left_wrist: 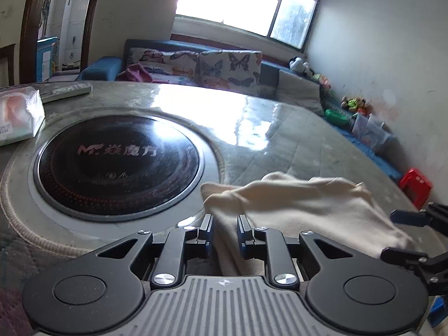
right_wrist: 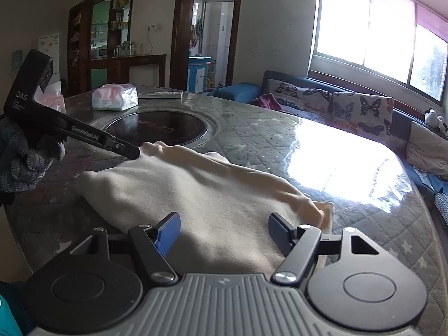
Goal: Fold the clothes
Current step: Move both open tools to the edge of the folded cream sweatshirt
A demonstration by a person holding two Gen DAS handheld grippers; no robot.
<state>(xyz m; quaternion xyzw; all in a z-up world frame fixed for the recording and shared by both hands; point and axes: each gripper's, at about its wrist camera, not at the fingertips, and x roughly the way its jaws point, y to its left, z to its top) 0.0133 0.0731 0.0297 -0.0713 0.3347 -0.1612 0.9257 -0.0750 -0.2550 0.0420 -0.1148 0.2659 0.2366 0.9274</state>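
Note:
A cream garment [left_wrist: 308,204] [right_wrist: 210,190] lies rumpled on the round table's quilted top [right_wrist: 364,224]. My left gripper [left_wrist: 225,229] is shut on the garment's far left edge, with cloth bunched between its narrow-set fingers. In the right wrist view the left gripper [right_wrist: 134,152] shows as a black tip pinching a slightly raised fold, held by a gloved hand [right_wrist: 22,162]. My right gripper [right_wrist: 224,235] stands open just above the garment's near edge, its blue pads wide apart with nothing between them. The right gripper [left_wrist: 403,233] also appears at the right edge of the left wrist view.
A black round cooktop [left_wrist: 117,162] [right_wrist: 159,128] is set into the table just beyond the garment. A tissue pack [right_wrist: 114,98] and a remote [right_wrist: 162,94] lie at the table's far side. A butterfly-cushion sofa [right_wrist: 361,109] and a red stool [left_wrist: 415,186] stand past the table.

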